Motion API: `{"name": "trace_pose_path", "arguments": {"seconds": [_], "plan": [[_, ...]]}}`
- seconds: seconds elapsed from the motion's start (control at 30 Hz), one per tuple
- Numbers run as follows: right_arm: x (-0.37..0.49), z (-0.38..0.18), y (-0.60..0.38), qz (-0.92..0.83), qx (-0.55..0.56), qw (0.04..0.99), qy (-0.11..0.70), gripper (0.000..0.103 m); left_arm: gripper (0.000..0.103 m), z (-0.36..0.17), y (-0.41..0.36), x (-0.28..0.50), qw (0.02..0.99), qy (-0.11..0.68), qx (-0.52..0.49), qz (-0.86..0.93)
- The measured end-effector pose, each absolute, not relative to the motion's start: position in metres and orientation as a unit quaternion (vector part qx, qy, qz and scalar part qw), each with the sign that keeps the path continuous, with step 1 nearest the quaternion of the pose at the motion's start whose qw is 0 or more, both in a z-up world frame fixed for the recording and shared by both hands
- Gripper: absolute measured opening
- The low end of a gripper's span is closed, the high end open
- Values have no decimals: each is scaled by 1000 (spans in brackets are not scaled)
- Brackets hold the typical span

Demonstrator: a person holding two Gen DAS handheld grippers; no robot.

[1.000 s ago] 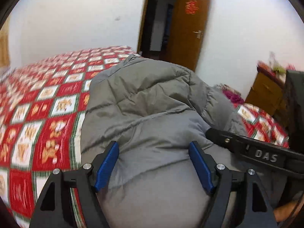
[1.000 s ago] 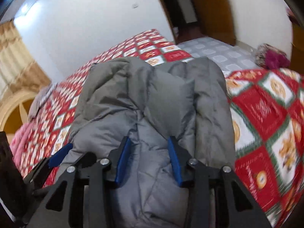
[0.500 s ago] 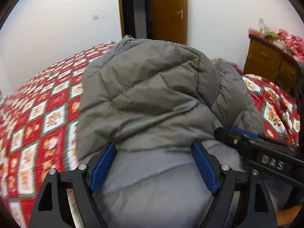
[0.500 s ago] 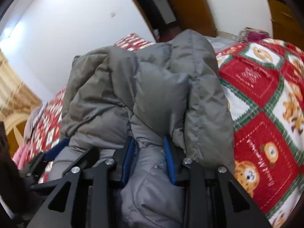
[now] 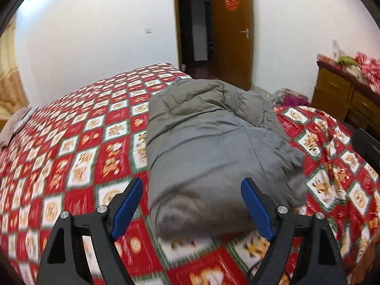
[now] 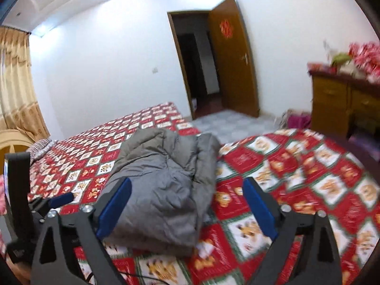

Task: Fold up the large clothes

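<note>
A grey puffer jacket (image 5: 209, 147) lies folded in a thick bundle on the red patterned bedspread (image 5: 78, 156). It also shows in the right wrist view (image 6: 166, 182). My left gripper (image 5: 192, 206) is open and empty, hovering just short of the bundle's near end. My right gripper (image 6: 187, 209) is open and empty, above the bundle's near right edge. The left gripper's blue pad (image 6: 61, 198) shows at the left of the right wrist view.
The bed fills most of both views. An open wooden door (image 5: 232, 33) and dark doorway stand at the back. A wooden dresser (image 5: 344, 97) with cluttered top stands at the right. Pink clothes (image 5: 292, 98) lie on the floor beside it. Curtains (image 6: 16, 90) hang at the left.
Both grippers have pulled back and up from the jacket. The right gripper, shut on the fabric before, has opened and let go. The jacket now lies flat as a folded bundle.
</note>
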State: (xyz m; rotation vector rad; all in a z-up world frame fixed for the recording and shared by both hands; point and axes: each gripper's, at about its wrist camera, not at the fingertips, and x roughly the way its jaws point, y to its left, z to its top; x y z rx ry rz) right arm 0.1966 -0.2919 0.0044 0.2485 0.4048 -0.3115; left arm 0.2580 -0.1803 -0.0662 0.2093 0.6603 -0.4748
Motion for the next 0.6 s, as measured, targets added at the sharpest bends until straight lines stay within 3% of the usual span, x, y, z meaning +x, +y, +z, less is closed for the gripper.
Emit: {"name": "trace_pose_path", "arguments": {"seconds": [0.2, 0.53, 0.6], "plan": [[155, 18, -263, -175, 67, 964, 188, 103, 85, -59, -152, 208, 927, 311, 74, -195], [94, 44, -224, -179, 21, 972, 150, 103, 85, -38, -120, 141, 946, 274, 71, -159], [88, 49, -221, -181, 17, 973, 141, 103, 92, -33, -116, 134, 945, 278, 68, -156]]}}
